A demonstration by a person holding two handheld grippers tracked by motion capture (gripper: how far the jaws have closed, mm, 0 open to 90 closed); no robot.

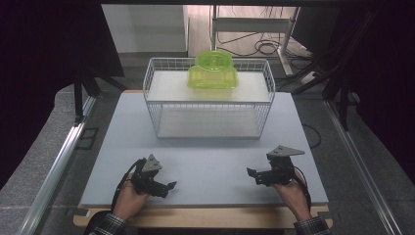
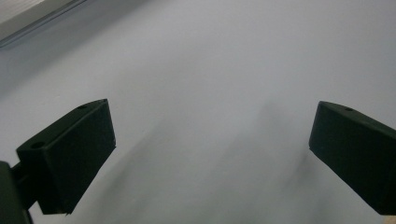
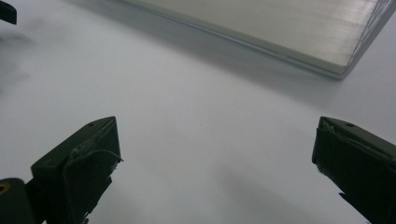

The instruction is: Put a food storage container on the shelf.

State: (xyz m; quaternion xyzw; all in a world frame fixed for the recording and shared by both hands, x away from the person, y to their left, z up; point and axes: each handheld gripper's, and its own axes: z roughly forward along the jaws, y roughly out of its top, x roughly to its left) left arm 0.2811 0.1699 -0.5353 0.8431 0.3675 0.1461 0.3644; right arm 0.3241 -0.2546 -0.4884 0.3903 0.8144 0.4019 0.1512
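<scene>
A translucent lime-green plastic container point(image 1: 213, 70) sits on the upper shelf of a white wire rack point(image 1: 209, 98) at the far middle of the grey table mat point(image 1: 205, 161). My left gripper point(image 1: 168, 187) rests low at the near left of the mat, held by a hand, and points right. Its jaws stand wide apart over bare mat point(image 2: 210, 140), open and empty. My right gripper point(image 1: 253, 175) sits at the near right and points left, also open and empty. In the right gripper view the rack's lower shelf point(image 3: 280, 28) lies ahead.
The rack's lower shelf point(image 1: 208, 122) holds nothing. Metal rails point(image 1: 58, 161) run along both sides of the table. Cables and a white stand point(image 1: 254, 29) lie on the floor beyond. The wooden table edge point(image 1: 205, 218) shows at the front.
</scene>
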